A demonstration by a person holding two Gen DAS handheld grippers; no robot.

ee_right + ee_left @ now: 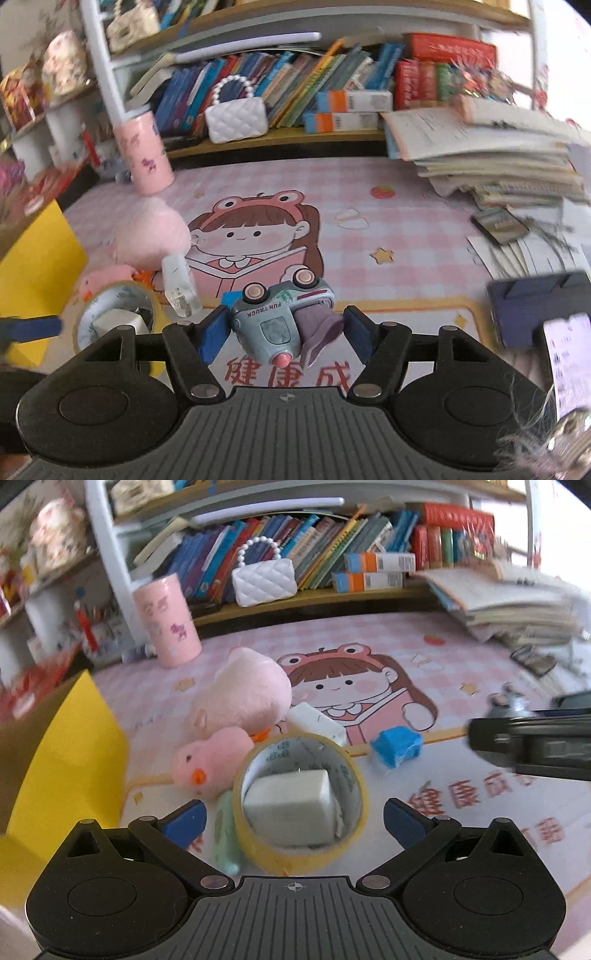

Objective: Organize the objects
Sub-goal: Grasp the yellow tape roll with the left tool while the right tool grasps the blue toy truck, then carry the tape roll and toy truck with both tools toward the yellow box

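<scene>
My left gripper (294,819) is open, its blue pads either side of a yellow tape roll (301,805) lying on the pink mat, with a white block (291,806) inside the ring. A pink plush duck (212,762) and a larger pink plush (245,692) lie just beyond, beside a white box (317,723) and a blue foam cube (397,746). My right gripper (282,332) is shut on a grey-blue toy truck (279,314), held on its side above the mat. The tape roll also shows in the right wrist view (114,314).
A yellow box (62,760) stands at the left. A pink cylinder (166,620) and a white quilted purse (264,579) sit at the back by the bookshelf. Stacked papers (491,155) fill the right side. A dark blue stand holding a phone (543,314) is at the right.
</scene>
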